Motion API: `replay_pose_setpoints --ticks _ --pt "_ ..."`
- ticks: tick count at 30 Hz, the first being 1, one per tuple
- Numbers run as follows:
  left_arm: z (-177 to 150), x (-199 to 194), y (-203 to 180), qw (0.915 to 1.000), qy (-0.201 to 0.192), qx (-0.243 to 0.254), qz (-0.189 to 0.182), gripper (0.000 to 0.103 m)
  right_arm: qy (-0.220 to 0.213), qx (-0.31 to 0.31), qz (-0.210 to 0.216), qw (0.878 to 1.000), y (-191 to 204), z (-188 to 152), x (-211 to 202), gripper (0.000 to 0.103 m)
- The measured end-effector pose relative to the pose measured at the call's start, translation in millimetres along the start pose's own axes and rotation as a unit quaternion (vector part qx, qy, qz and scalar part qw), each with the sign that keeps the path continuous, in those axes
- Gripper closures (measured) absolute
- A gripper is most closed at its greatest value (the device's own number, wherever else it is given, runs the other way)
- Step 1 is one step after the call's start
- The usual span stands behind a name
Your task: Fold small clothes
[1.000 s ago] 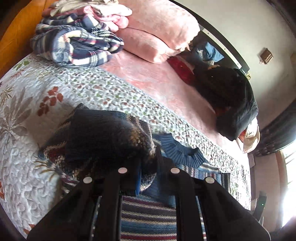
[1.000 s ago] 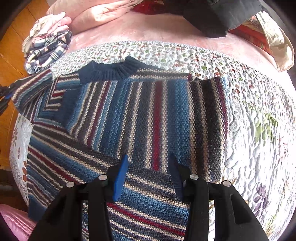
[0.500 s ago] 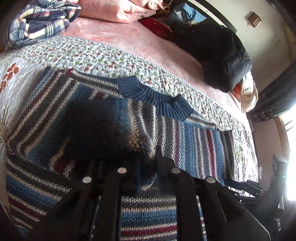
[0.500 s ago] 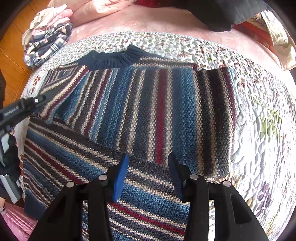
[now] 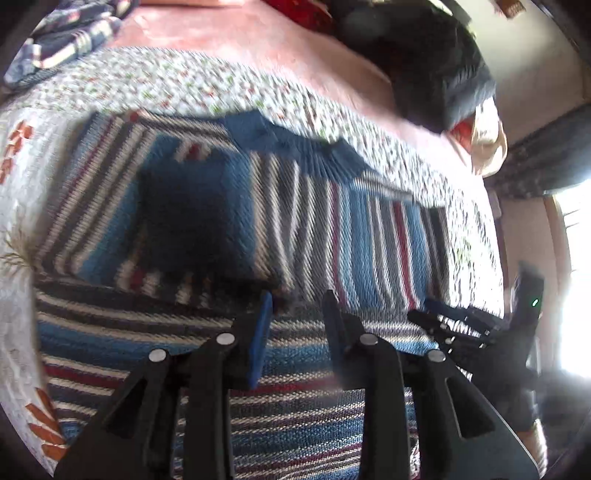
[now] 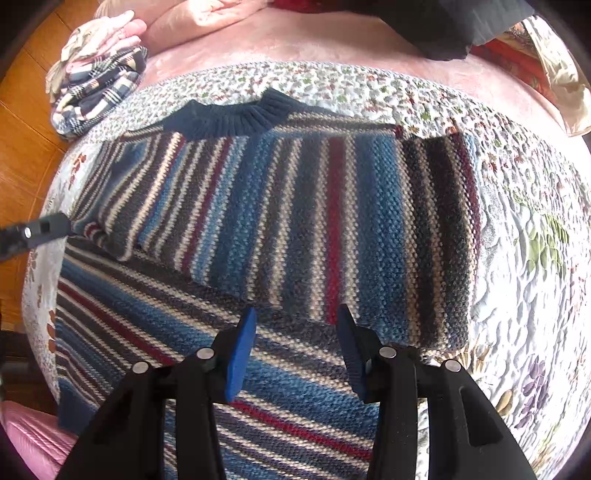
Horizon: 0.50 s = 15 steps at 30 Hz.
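Striped sweater (image 6: 325,221) lies flat on the floral quilt (image 6: 524,258) covering the bed, partly folded. Navy ribbed collar (image 6: 236,118) at the far edge, pointing away; hem side comes toward the near edge and runs under both grippers. Upper panel shows stripes running near-to-far; the lower, nearer band shows stripes running roughly left-to-right, slanting in the right wrist view.

Right gripper (image 6: 295,343): fingers spread apart, nothing between them, poised just above the sweater where the upper panel's near edge meets the cross-striped band. Whether the tips touch the knit cannot be told.

Left gripper (image 5: 297,325): fingers likewise released, empty gap between the blue pads, over the same seam line further left on the garment. Left wrist view is motion-blurred. A dark shadowed patch sits on the sweater beyond the left fingers. In that view the right gripper (image 5: 454,321) shows at the sweater's right near edge.

Plaid folded clothes (image 6: 96,92) far left; pink bedding (image 6: 295,37) and a black garment (image 6: 443,26) beyond the quilt.
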<state>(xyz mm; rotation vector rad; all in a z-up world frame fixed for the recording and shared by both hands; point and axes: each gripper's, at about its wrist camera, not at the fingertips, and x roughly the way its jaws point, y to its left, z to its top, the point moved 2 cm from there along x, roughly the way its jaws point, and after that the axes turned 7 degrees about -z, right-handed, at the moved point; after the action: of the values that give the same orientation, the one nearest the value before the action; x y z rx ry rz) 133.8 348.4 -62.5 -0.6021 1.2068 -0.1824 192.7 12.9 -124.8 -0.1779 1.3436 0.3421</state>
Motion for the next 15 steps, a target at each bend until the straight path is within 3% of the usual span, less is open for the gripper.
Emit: replay_pose_setpoints --ticks 2,4,7,15 --pt "12.1 -14.7 22.2 0.9987 -0.029 0.0 0.041 0.068 -0.003 0.01 0.031 0.999 9.7 2.9 -8.3 0.057" --pt "22.1 -21.1 52.4 0.9929 -0.051 -0.001 0.107 0.067 -0.007 0.021 0.062 0.998 22.1 7.9 -16.2 0.055" --pt "26.7 -13.5 89.6 0.982 -0.049 0.002 0.182 0.067 -0.022 0.005 0.072 0.997 56.0 22.6 -24.1 0.052" --pt "23.9 16.1 136.4 0.9861 -0.018 -0.045 0.159 0.067 0.005 -0.001 0.068 0.998 138.1 70.2 6.8 0.039"
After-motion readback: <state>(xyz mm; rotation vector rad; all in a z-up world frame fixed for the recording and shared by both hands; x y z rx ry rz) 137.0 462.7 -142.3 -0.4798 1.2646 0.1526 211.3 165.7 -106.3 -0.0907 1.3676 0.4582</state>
